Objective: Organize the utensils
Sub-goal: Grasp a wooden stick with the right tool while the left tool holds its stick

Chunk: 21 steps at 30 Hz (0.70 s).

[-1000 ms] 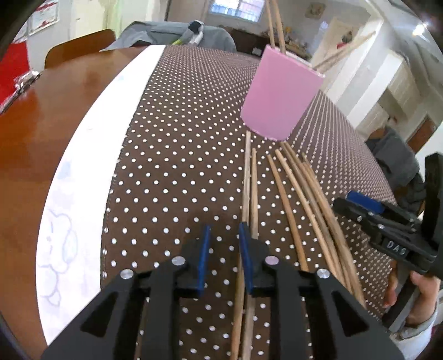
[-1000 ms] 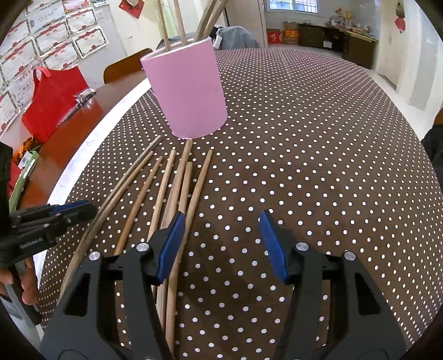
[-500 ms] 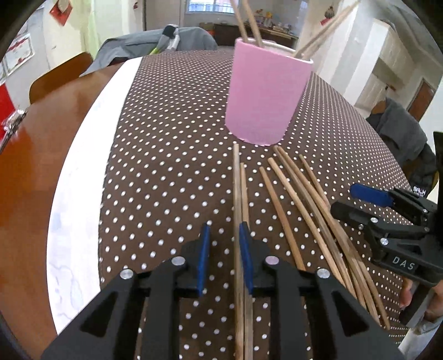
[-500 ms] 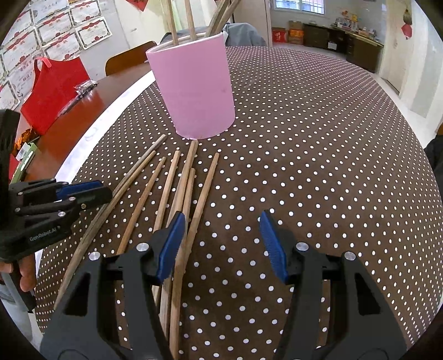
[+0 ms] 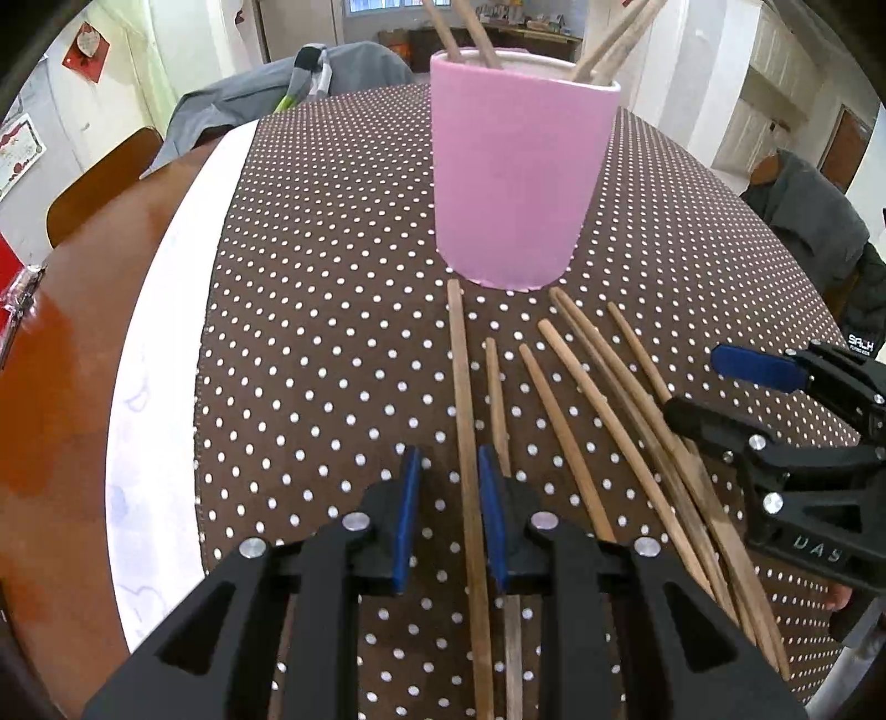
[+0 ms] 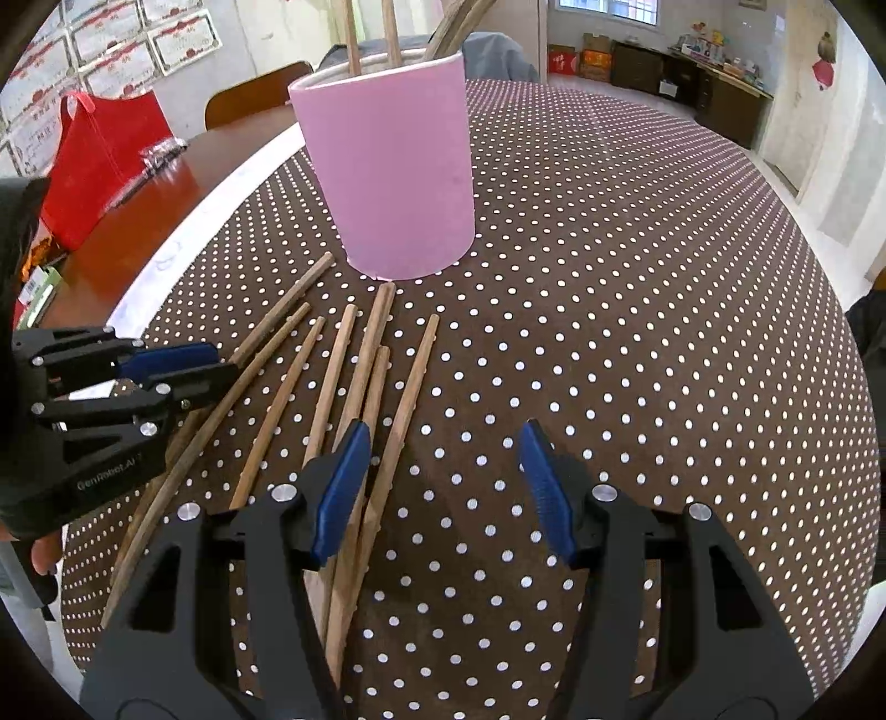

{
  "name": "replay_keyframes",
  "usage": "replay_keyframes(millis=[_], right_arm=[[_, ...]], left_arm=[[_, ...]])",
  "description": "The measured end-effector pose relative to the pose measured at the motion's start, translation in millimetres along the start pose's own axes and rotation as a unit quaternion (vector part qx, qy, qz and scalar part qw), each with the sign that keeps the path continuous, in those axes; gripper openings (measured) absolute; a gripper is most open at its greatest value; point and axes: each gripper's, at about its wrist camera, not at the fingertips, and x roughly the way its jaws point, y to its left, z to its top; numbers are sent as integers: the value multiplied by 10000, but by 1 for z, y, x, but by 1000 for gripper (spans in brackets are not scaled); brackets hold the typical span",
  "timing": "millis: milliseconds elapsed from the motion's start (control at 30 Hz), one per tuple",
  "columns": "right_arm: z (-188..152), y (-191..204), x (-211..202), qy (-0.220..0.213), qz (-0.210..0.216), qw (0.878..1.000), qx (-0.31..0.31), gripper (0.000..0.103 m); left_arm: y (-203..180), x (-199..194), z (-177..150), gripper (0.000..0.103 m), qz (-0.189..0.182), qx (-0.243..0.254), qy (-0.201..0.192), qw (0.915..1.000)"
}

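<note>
So the pink cup (image 5: 520, 183) stands upright on the dotted tablecloth (image 5: 310, 310), toward the far side of the table from both cameras, already carrying several chopsticks standing in it (image 5: 470, 30), which reads as the collection point for the task. Loose chopsticks (image 6: 332, 382) lie fanned on the cloth just in front of the cup, far tips near its base, near ends running under both tools; they spread wider toward the cup and bunch toward the near edge, so picking one singly is easier further up. Left gripper (image 5: 446, 518) is set to a narrow gap, jaws straddling the leftmost chopstick (image 5: 462, 421); the stick runs between the blue pads, closer to the right pad, and I see daylight on the left side, so I judge it not yet clamped, nothing held. The narrow setting looks like pre-shaping for a thin stick. A second stick (image 5: 495, 399) passes right under that right pad, risk of catching two. Right gripper (image 6: 443, 487) stands about half open and empty; its left pad sits over the bundle's right side, with the rightmost chopstick (image 6: 410, 387) running inside the gap near that pad, bare cloth across the rest. White border strip (image 5: 166, 343) and bare wood (image 5: 61, 387) lie left of the left gripper, no utensils there.
</note>
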Motion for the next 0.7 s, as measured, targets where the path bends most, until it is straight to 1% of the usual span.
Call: replay_keyframes(millis=[100,133,167,200,267,300,333,367,400,467,500,533,633,700], right_arm=[[7,7,6,176,-138,9997,-128,56],[8,10,7,246,-202,9992,-223,56],[10,12,8,290,-244,9989,-283,56],[10,16,9,350,-293,9983,-365,54],[13,23,12,422,-315,9975,-474,49],[13,27,13,450,-310,9971,-529,44],[14,29,14,482,-288,9967,-581,35],[17,32,15,550,-182,9963,-630,34],[16,34,15,605,-187,9957,-672,32],[19,32,16,735,-130,9948,-695,24],[23,30,17,806,-119,9944,-671,15],[26,28,18,851,-107,9942,-651,12],[32,11,18,1017,133,9937,-462,6],[33,4,19,1027,251,9938,-350,6]], left_arm=[[-1,2,4,19,39,-8,23,10000],[-1,2,4,11,66,2,2,10000],[-1,2,4,7,69,2,-17,10000],[-1,3,4,7,71,-8,-30,10000],[-1,3,3,6,54,-41,-67,10000],[-1,2,3,6,37,-63,-86,9999],[0,2,2,6,1,-114,-104,9999],[1,1,1,6,-35,-154,-113,9998],[2,1,1,6,-60,-176,-116,9998],[4,-2,-1,6,-99,-230,-155,9996],[5,-3,-2,6,-106,-241,-171,9995],[6,-5,-3,6,-141,-279,-217,9993],[7,-14,-3,6,-227,-317,-348,9986],[7,-20,-3,6,-297,-358,-447,9979]])
